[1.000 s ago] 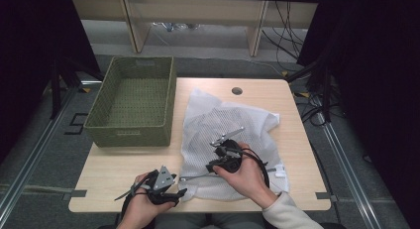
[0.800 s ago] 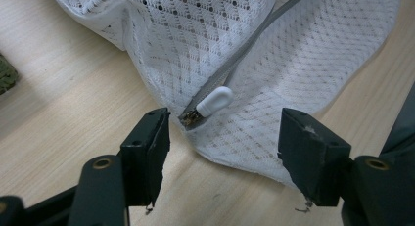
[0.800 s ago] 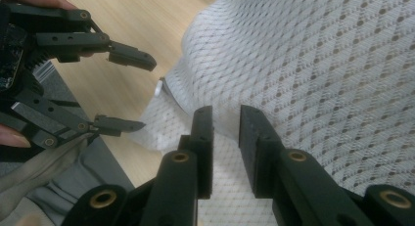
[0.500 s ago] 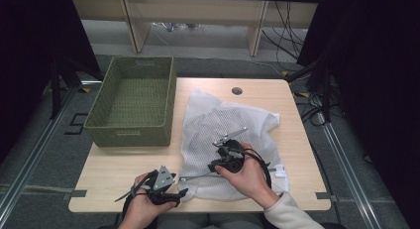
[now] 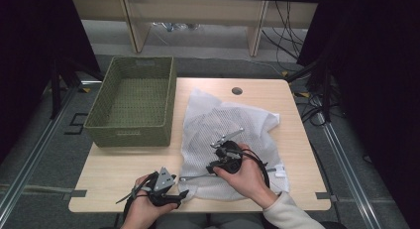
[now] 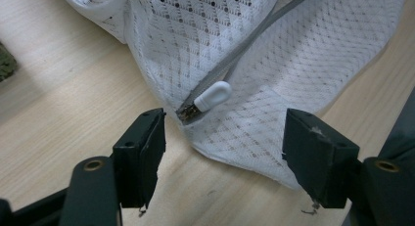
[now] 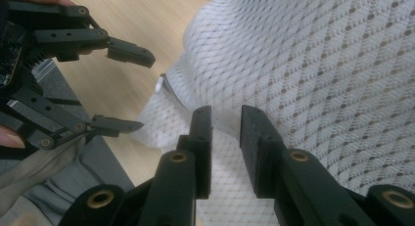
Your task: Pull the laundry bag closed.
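Observation:
A white mesh laundry bag (image 5: 228,122) lies spread over the right half of the wooden table (image 5: 119,164). Its grey zipper (image 6: 254,40) runs along the near edge and ends in a white pull tab (image 6: 213,95). My left gripper (image 6: 222,157) is open, its jaws standing either side of the bag's corner just short of the pull tab. In the high view the left gripper (image 5: 182,193) sits at the table's front edge. My right gripper (image 7: 222,133) hovers low over the mesh with its jaws parallel and a narrow gap between them. The right gripper (image 5: 213,165) is above the bag's near part.
A green woven basket (image 5: 131,137) stands at the table's left back, overhanging the edge. A round cable hole (image 5: 236,90) sits at the back of the tabletop. Bare wood lies between the basket and my left gripper.

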Action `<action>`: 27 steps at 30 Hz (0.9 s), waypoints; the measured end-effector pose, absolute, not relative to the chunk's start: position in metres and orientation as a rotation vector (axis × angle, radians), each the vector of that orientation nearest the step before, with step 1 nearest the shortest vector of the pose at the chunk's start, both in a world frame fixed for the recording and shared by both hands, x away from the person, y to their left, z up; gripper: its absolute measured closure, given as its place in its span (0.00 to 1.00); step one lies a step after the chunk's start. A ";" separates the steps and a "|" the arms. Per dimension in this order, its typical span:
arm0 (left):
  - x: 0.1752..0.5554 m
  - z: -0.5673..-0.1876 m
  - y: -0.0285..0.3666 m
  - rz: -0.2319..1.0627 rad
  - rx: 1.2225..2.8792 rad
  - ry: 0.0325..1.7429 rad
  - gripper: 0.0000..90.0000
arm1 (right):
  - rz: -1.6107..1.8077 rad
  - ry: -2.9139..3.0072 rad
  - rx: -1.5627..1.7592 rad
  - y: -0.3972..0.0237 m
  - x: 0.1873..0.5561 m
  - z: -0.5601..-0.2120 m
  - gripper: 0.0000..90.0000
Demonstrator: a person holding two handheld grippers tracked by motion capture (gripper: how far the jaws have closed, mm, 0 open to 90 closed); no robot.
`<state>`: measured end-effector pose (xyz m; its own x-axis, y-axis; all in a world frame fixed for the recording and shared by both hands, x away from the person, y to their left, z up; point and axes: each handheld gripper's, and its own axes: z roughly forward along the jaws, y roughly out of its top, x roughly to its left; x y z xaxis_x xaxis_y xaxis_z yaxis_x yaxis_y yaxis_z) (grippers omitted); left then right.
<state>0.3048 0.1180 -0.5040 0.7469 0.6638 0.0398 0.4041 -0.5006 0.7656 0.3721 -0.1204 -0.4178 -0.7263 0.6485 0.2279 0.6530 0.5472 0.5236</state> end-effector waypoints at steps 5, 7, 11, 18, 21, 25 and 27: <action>0.305 -0.504 0.116 0.415 2.153 0.804 0.35 | -0.950 -2.742 -1.160 -0.119 0.372 -0.419 0.84; 0.305 -0.504 0.117 0.419 2.155 0.798 0.35 | -0.938 -2.742 -1.164 -0.117 0.371 -0.418 0.84; 0.303 -0.504 0.118 0.420 2.142 0.814 0.35 | -0.922 -2.746 -1.173 -0.110 0.370 -0.422 0.84; 0.306 -0.502 0.121 0.491 2.155 0.786 0.34 | -0.903 -2.751 -1.163 -0.097 0.371 -0.426 0.84; 0.302 -0.502 0.118 0.429 2.141 0.822 0.34 | -0.913 -2.756 -1.146 -0.094 0.373 -0.429 0.84; 0.302 -0.503 0.117 0.413 2.137 0.812 0.34 | -0.889 -2.734 -1.162 -0.085 0.371 -0.431 0.84; 0.302 -0.504 0.118 0.379 2.144 0.821 0.34 | -0.886 -2.734 -1.149 -0.081 0.370 -0.433 0.84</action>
